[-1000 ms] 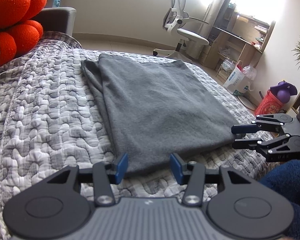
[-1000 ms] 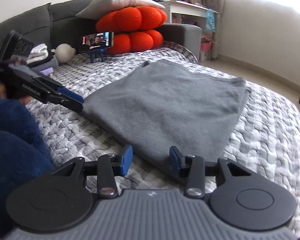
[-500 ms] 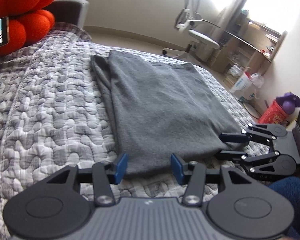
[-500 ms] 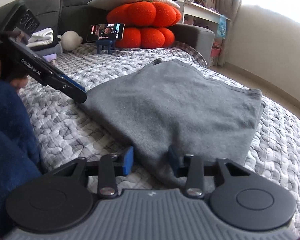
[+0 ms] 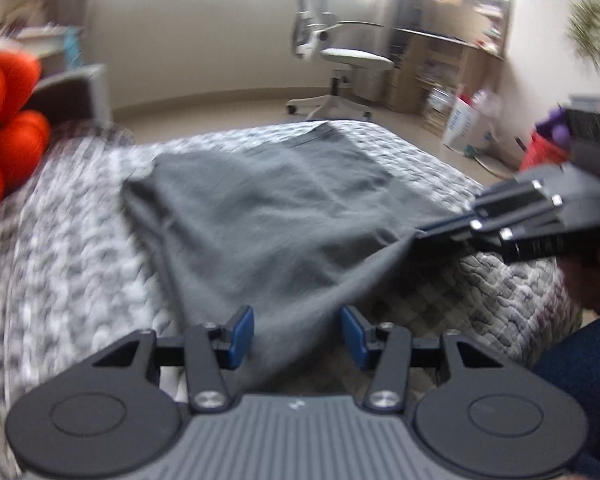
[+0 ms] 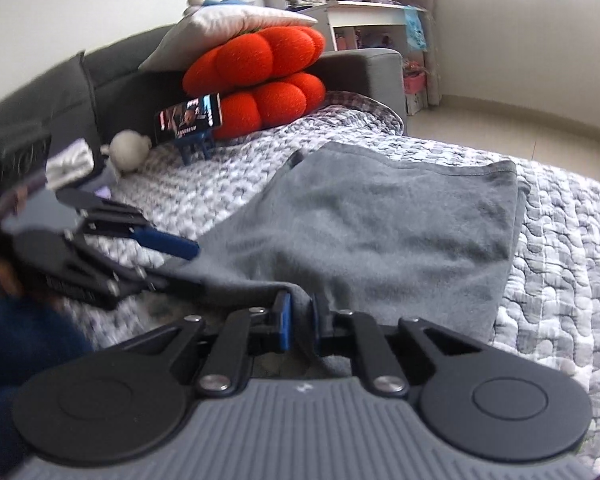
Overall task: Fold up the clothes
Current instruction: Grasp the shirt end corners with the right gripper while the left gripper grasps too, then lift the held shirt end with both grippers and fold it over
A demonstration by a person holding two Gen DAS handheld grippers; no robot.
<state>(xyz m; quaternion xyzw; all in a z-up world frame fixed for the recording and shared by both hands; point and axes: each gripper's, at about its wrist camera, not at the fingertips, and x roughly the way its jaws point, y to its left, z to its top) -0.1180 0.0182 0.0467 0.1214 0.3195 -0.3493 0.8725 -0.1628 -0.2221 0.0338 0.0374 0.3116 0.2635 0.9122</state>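
Spread on the quilted bed (image 6: 560,248): grey garment (image 6: 380,224), soft, limp, light, best pinched at near corners. Right hand-held gripper (image 6: 300,320) closing on near hem, cloth between pads. Left hand-held gripper (image 5: 298,334) half open, cloth between, unpinched.

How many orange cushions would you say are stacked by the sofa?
2: the upper orange cushion sits under a white pillow; the lower orange cushion rests on the quilt. Others may be hidden.
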